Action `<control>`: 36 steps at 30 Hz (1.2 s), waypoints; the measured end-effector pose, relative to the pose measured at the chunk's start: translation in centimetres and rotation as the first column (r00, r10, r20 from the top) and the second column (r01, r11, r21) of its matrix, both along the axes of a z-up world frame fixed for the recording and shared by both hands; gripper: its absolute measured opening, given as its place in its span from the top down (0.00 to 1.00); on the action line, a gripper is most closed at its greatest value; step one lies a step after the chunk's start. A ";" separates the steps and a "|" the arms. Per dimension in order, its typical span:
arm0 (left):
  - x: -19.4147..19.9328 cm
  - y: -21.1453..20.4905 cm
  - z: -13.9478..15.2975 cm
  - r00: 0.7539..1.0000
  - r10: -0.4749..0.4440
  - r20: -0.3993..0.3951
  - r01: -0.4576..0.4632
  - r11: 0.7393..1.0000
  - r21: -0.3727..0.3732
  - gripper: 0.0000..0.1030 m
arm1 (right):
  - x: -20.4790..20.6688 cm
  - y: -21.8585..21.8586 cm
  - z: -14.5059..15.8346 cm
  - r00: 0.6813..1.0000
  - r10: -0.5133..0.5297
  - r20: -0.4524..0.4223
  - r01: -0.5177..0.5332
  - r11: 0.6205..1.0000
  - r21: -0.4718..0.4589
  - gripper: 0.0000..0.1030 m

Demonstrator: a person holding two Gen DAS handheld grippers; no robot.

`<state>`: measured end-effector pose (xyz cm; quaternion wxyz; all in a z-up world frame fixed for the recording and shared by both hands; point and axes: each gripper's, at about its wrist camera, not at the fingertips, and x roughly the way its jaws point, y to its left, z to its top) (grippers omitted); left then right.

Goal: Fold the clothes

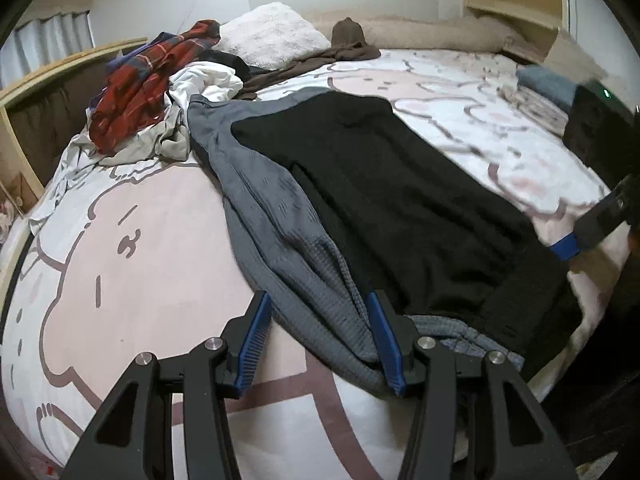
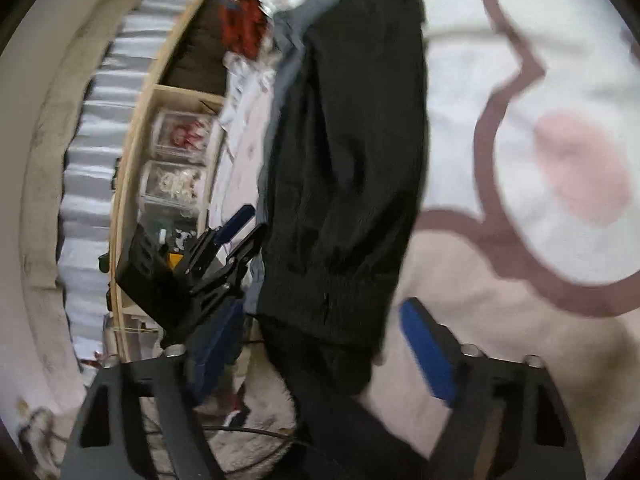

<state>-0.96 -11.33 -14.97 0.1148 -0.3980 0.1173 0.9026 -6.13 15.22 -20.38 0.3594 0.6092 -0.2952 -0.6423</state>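
A black knit top (image 1: 380, 184) with grey sleeves lies spread lengthways on the bed. My left gripper (image 1: 318, 296) is at its near hem, jaws apart, and straddles the grey sleeve (image 1: 304, 280), which lies flat between the pads. One blue pad (image 1: 564, 247) of my right gripper shows at the garment's right side. In the blurred right wrist view, my right gripper (image 2: 322, 308) stands open around the near corner of the black top (image 2: 348, 140), with neither pad pressing on it. The left gripper (image 2: 244, 232) shows beyond, at the other side of the garment.
A pile with a red plaid garment (image 1: 140, 92) and a white one (image 1: 208, 80) sits at the back left. A brown garment (image 1: 348, 40) and a pillow (image 1: 272, 34) lie behind. Folded blue cloth (image 1: 548, 84) rests far right. A wooden shelf (image 2: 176, 152) flanks the bed cover (image 1: 140, 220).
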 end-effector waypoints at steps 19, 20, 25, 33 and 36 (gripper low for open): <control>7.5 1.9 2.2 0.924 -0.296 -0.243 0.240 0.942 -0.234 0.43 | -0.8 -0.7 0.7 0.984 -0.063 0.164 0.066 0.998 -0.014 0.81; 8.2 2.2 2.1 0.914 -0.331 -0.234 0.272 0.929 -0.253 0.43 | -0.9 -0.6 1.0 0.983 -0.068 0.171 0.074 0.997 -0.031 0.81; 9.9 3.9 0.8 0.868 -0.441 -0.227 0.332 0.857 -0.394 0.43 | -1.5 -1.0 2.0 0.980 -0.079 0.184 0.095 0.992 -0.079 0.81; 11.7 6.3 0.8 0.809 -0.529 -0.258 0.383 0.806 -0.452 0.43 | -2.3 -1.7 2.4 0.966 -0.116 0.232 0.156 0.974 -0.164 0.81; 11.3 7.3 0.0 0.809 -0.513 -0.288 0.327 0.799 -0.505 0.43 | -2.5 -1.9 2.4 0.959 -0.124 0.256 0.177 0.965 -0.193 0.81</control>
